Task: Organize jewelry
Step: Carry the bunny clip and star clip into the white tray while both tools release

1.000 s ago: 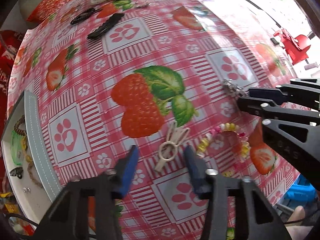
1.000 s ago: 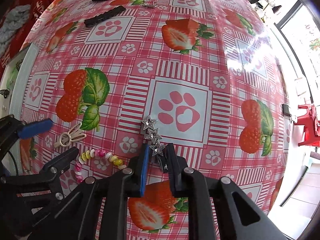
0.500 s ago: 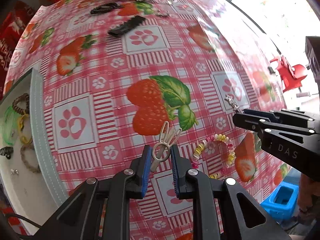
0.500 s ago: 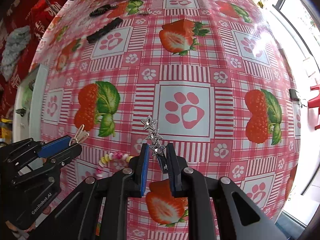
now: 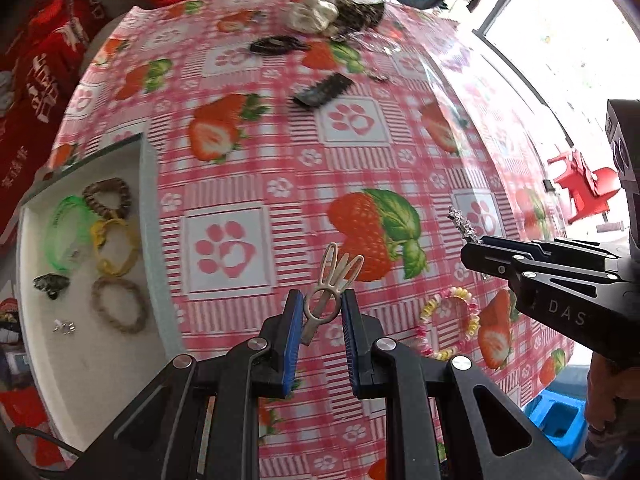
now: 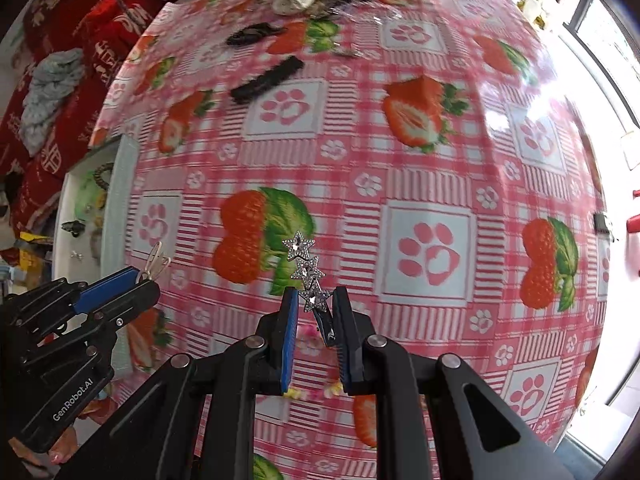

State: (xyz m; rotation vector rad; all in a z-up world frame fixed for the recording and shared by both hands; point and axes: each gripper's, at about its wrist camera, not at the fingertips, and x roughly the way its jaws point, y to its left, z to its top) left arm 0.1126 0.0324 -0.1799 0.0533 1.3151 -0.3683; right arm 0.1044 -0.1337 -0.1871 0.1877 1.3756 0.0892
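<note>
Bunny hair clip (image 5: 329,295) now lifted off bench, gripped in left gripper (image 5: 320,320) jaws; star hair clip (image 6: 310,276) gripped in right gripper (image 6: 316,314) jaws, also raised. White tray (image 5: 154,240) left of jaws: deposit judged next.

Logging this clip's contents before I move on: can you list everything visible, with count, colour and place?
rabbit hair clip: 1, cream, held in left gripper
star hair clip: 1, silver, held in right gripper
bead bracelet: 1, pastel, on tablecloth, near edge
tray: 1, white, left edge
hair ties: several, green, yellow, brown, in tray
black clips: 2, far side
scrunchies: cream and dark, far edge
tablecloth: 1, pink strawberry print
left hand-held gripper: shut
right hand-held gripper: shut
</note>
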